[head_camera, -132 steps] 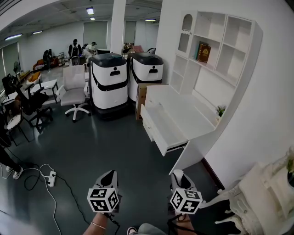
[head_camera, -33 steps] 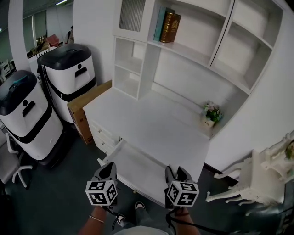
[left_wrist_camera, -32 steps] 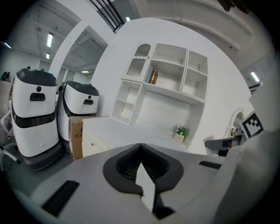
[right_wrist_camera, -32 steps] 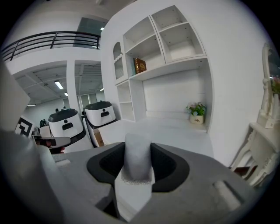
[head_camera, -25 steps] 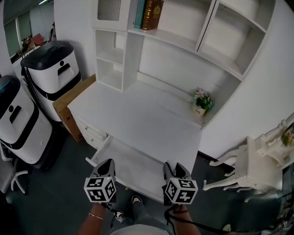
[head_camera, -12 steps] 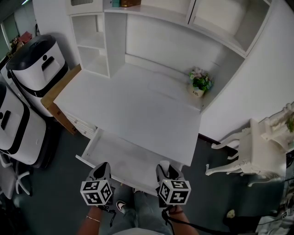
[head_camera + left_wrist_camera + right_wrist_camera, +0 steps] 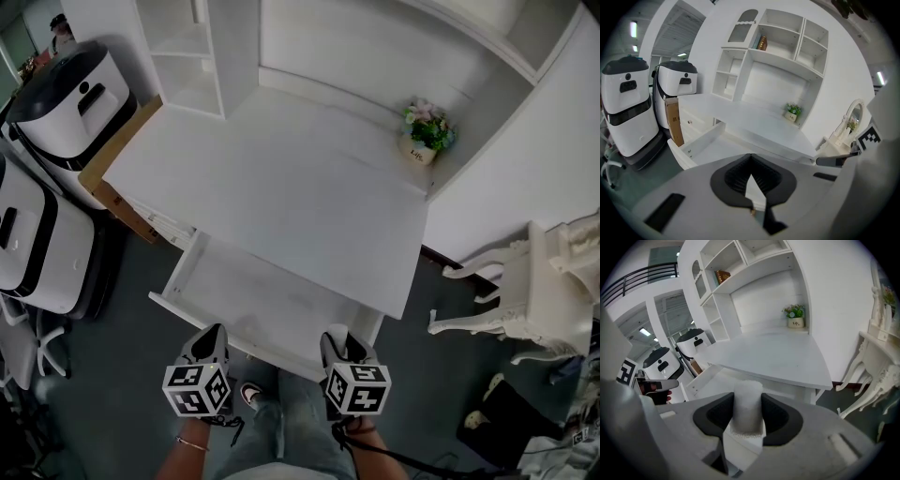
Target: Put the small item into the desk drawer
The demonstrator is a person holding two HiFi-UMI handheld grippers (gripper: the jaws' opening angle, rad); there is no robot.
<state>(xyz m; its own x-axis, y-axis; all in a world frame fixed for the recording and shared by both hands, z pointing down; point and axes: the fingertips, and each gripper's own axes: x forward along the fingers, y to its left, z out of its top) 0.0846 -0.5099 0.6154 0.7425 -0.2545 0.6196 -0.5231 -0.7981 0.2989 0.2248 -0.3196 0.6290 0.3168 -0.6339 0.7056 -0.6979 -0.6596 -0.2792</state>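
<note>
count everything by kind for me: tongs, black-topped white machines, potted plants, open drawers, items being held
tongs: 2 (left tongs, right tongs)
black-topped white machines: 2
potted plant: 1
open drawer: 1
small white item, held in the right tongs: 1
total: 7

The drawer is left open from above along its front; its rear is overhung by the counter. A potted plant is set at its far right corner.
</note>
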